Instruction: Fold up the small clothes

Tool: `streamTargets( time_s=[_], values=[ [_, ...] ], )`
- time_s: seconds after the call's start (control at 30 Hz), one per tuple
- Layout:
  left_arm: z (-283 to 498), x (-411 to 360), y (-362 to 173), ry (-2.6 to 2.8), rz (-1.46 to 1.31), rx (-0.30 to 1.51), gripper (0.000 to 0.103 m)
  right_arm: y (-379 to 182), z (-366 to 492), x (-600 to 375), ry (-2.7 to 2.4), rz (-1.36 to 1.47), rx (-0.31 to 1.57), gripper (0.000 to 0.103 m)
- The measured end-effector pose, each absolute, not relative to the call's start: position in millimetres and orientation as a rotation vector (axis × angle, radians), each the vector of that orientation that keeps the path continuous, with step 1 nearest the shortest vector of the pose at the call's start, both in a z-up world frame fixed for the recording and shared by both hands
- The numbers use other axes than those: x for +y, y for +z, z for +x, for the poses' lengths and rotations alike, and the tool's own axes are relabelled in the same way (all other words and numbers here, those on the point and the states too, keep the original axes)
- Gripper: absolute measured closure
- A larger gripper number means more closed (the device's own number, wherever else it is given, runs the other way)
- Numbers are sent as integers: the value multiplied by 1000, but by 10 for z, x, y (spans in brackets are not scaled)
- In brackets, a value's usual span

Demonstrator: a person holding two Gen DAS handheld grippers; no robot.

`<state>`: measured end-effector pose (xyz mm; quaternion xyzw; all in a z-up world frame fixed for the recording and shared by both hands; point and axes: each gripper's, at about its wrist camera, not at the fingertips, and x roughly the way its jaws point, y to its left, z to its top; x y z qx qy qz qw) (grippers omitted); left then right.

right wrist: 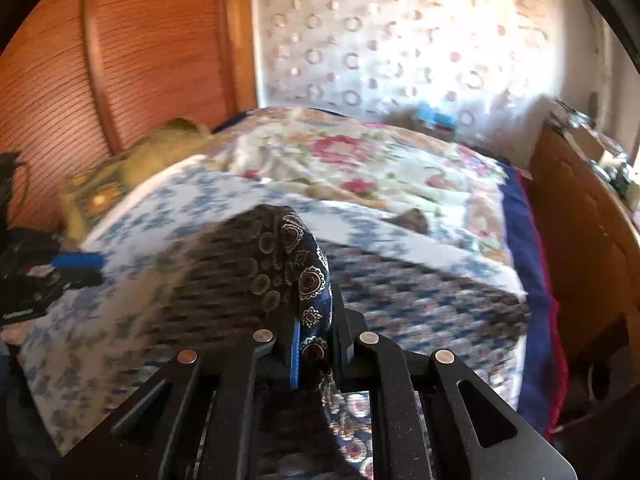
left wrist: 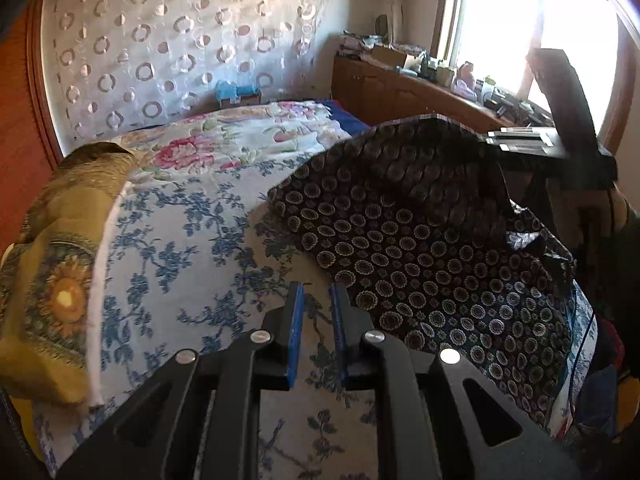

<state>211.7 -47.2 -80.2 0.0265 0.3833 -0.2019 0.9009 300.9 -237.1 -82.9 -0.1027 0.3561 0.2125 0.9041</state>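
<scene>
— Dark patterned garment (left wrist: 420, 248): draped over the blue-floral bedspread (left wrist: 168, 248), one edge lifted off the bed; pinched between the blue pads of the right gripper (right wrist: 314, 340), clenched tight on a fold of it.
— And the left gripper (left wrist: 318, 320)?
— Hovering over bare bedspread just beside the garment's near edge; fingers nearly closed with a narrow gap, grasping nothing; yellow sunflower-print cloth (left wrist: 52, 280) well off to its left.
</scene>
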Motion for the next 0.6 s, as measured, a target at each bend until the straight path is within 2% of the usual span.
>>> streamTargets(
  time_s=[0.07,0.17,0.23,0.33,0.4,0.6],
  values=[
    [2174,-530,-854,-421,63,808,91,-841,3114,-2511,382,-219,737,92],
    [2247,-621,-920,-421,76,825,91,-876,3262,-2710,286,-232,743,65],
    [2282,-671,-959,-422,78,836,91,-871,3314,-2820,296,-198,748,60],
    [2330,-735,-1003,-430,84,850,91,-840,3306,-2924,293,-185,740,44],
    [2362,-783,-1036,-435,93,856,91,-851,3293,-2975,313,-168,754,42],
    [2457,-887,-1139,-436,110,880,91,-1134,3363,-2991,321,-184,871,41]
  ],
)
